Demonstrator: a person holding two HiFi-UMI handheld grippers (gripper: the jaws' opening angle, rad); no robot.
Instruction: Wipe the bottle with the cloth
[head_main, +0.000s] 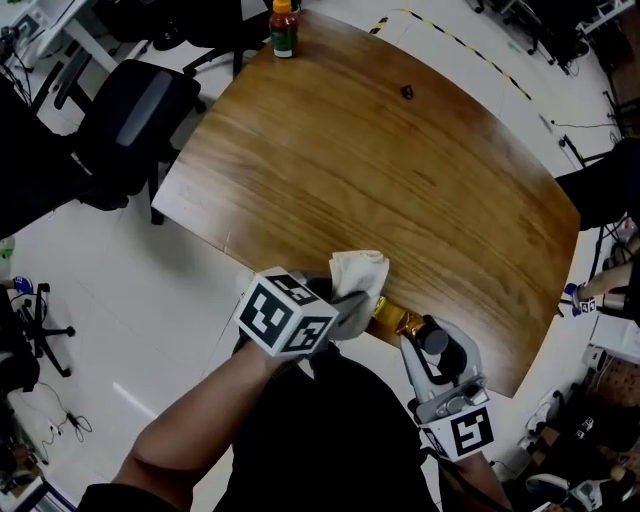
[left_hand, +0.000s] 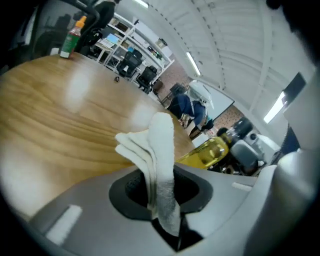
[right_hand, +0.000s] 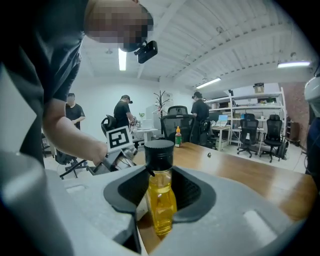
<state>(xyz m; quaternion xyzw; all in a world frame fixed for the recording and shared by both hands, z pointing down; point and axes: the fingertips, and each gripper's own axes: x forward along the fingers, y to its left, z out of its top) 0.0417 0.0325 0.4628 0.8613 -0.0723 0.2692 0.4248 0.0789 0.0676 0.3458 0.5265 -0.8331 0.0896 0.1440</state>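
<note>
Right gripper view: bottle (right_hand: 161, 200) clamped | left gripper view: cloth (left_hand: 160, 145) pinched

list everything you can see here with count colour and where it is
table: one, brown wood, centre of the head view
bottle: one, yellow liquid with black cap, between the right gripper's jaws at the table's near edge
cloth: one, white, folded, clamped in the left gripper beside the bottle
sauce bottle: one, orange cap and green label, far edge of the table
small dark object: one, too small to identify, far part of the table
office chair: one, black, left of the table
background people: at least three, dark clothes, standing beyond the table
left gripper: one, grey, shut on cloth
right gripper: one, grey, shut on bottle
</note>
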